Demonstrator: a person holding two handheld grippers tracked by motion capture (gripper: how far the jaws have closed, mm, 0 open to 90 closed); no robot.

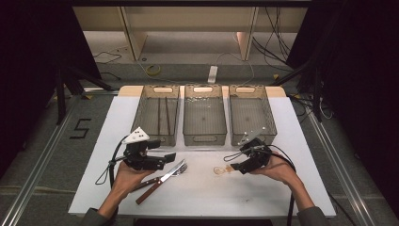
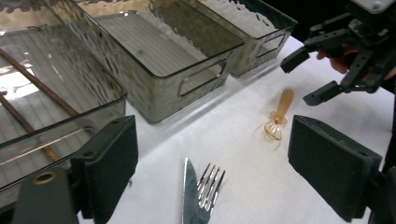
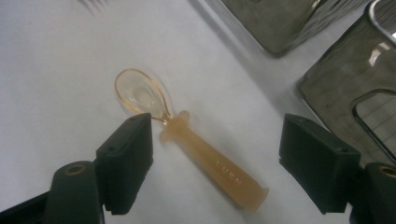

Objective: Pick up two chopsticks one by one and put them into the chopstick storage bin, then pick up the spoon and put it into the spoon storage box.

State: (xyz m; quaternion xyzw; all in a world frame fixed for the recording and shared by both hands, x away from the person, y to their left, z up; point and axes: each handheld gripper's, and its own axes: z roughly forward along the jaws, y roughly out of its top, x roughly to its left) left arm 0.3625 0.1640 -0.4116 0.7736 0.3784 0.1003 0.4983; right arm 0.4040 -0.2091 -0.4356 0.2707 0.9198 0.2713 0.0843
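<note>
- Two grippers are working over the white table (image 1: 282, 141), and I am watching the right gripper (image 3: 215, 154) most closely: its jaws are standing wide with the amber spoon (image 3: 187, 140) lying flat between them, handle pointing toward me, clear bowl away
- Nothing is being squeezed yet; the spoon is resting near the middle of the table's near half, just short of the three grey bins (image 1: 204, 117) lined along the far edge
- I am judging the handle to be smooth and rounded, so if I am closing off-centre it is likely rolling or skidding out sideways
- One pad (image 3: 128, 158) is sitting right beside the neck where bowl meets handle; closing there is risking pinching the thin bowl and flipping it up
- Coming in low, I am risking dragging a pad on the table and shoving the spoon away
- My left gripper (image 2: 210, 168) is also gaping wide, holding nothing, hovering over the knife (image 2: 190, 196) and fork (image 2: 210, 186) near the table's front-left part
- These two are lying touching, so I am expecting a grab at one to be nudging or lifting the other
- Both hands are working close together, so cables or jaws could be colliding
</note>
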